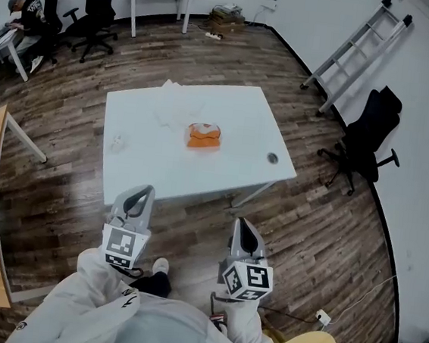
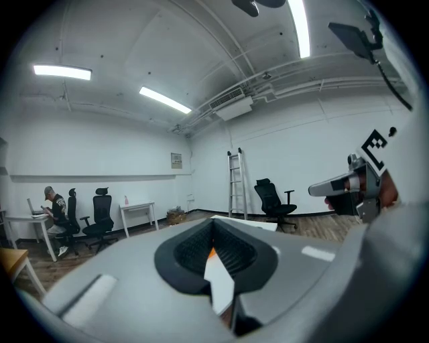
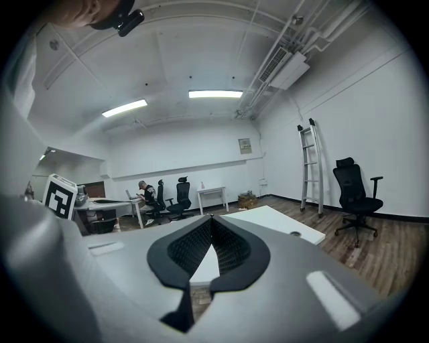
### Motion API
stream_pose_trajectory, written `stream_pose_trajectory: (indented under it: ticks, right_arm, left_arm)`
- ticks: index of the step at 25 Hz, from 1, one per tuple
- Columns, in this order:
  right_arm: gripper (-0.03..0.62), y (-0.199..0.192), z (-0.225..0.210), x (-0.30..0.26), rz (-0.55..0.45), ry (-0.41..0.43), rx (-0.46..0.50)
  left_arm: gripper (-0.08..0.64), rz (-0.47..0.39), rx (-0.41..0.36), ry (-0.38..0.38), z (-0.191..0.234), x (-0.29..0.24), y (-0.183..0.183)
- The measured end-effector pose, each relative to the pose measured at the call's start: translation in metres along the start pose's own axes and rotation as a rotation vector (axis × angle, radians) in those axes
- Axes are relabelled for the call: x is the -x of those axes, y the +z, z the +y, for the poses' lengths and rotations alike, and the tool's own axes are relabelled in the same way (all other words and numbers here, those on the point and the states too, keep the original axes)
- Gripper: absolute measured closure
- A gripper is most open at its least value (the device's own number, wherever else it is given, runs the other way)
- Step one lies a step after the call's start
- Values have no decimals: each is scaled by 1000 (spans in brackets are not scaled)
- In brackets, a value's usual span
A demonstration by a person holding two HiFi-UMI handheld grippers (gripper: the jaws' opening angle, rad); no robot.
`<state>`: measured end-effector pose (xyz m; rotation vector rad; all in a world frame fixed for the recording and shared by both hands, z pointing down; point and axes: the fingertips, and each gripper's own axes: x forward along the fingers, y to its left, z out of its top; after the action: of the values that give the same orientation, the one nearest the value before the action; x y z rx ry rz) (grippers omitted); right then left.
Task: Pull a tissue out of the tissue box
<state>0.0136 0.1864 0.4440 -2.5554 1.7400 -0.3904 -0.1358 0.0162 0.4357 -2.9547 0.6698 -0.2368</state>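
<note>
The left tool (image 1: 142, 191) and the right tool (image 1: 243, 225) are held side by side in front of the person's body, both aimed roughly level at the white worktop (image 1: 228, 115). Each is closed and empty: the pad tips meet at the front, and only a slit below them lets the worktop show through. The box (image 1: 204, 136), orange with something pale at its top opening, sits near the middle of the worktop, well ahead of both tools and roughly between their lines of aim, a little nearer the right tool's. Some white crumpled sheets (image 1: 169, 97) lie beyond the box, toward the left tool's side. I judge this an approach: the tools stay closed because nothing is within reach yet. One would probably open over the box top for the tissue, while the other could steady the light box so it does not lift.
</note>
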Motion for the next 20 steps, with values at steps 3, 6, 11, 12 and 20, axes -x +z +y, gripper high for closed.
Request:
stream_pose_trajectory:
  ticks: [3,6,11,12,20]
  right_arm:
    - [591,6,1,-13,-4,-8,8]
    - [591,12,3,-26,-10,-10,13]
    - [591,17,0,-48,-18,-22,17]
    - [591,18,0,-51,-21,-25,17]
    - [591,24,-3,-68,-33,-46,12]
  left_arm:
    - [560,-8,-10,-9,8,-10,5]
    - [560,-6,-9,-14,16,-19,6]
    - [560,-5,-8,-16,31,-31,3]
    - [560,-2,-8,-15,34,-33,2]
    - [560,1,-8,-18,52,-50,2]
